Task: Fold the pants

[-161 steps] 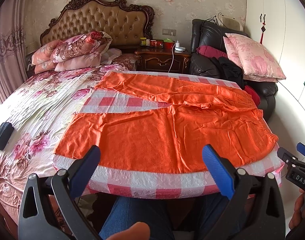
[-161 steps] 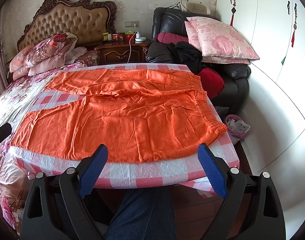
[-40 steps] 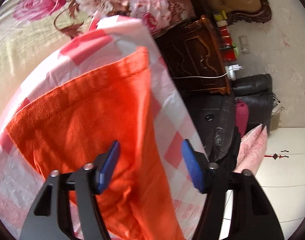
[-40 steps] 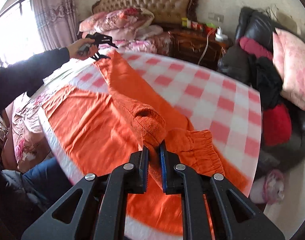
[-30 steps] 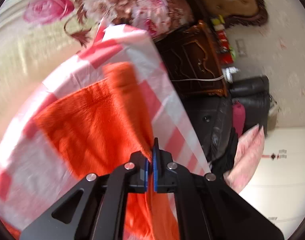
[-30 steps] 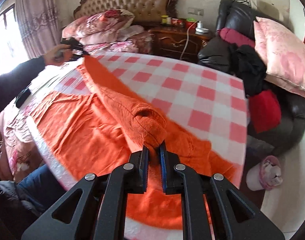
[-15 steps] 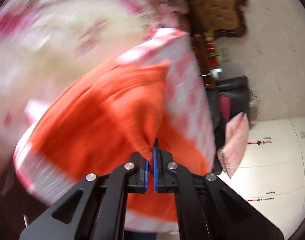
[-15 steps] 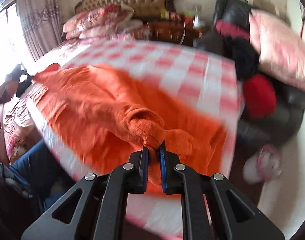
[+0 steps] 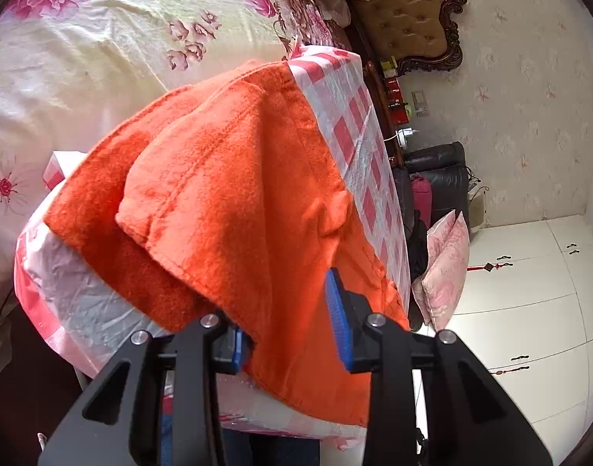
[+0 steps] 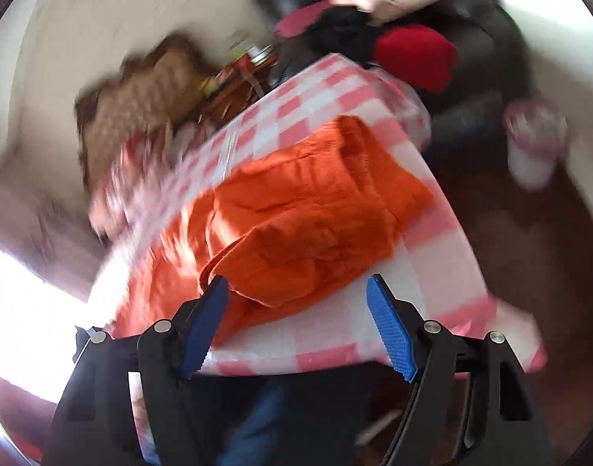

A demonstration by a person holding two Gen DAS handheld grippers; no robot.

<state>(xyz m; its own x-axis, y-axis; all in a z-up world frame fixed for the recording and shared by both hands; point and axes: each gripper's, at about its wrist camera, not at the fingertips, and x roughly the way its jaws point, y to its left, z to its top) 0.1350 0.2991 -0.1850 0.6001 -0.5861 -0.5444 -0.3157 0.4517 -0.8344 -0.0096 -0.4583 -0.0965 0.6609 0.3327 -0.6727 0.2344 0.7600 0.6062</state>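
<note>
The orange pants [image 9: 234,194] lie folded lengthwise, one leg on top of the other, on the table's pink-and-white checked cover [image 9: 358,147]. In the left wrist view my left gripper [image 9: 288,334] is at the near edge of the leg end. Its jaws are opening and the orange cloth hangs loose between the blue pads. The right wrist view is blurred. There the waist end of the pants [image 10: 308,213] rests on the checked cover [image 10: 432,272]. My right gripper [image 10: 296,328] is opening wide just short of the cloth's near edge, with nothing gripped.
A floral bed [image 9: 82,39] with a tufted headboard [image 9: 409,11] lies beyond the table. A nightstand [image 9: 389,89], a black armchair [image 9: 436,171] with a pink pillow [image 9: 444,268] and white wardrobes [image 9: 529,291] stand at the right. A bin [image 10: 533,147] stands on the floor. The person's jeans [image 10: 265,419] are under the table edge.
Both grippers, shut on the pants, carried the far leg over onto the near leg. Both have now opened and let the cloth go, and the right one has rolled.
</note>
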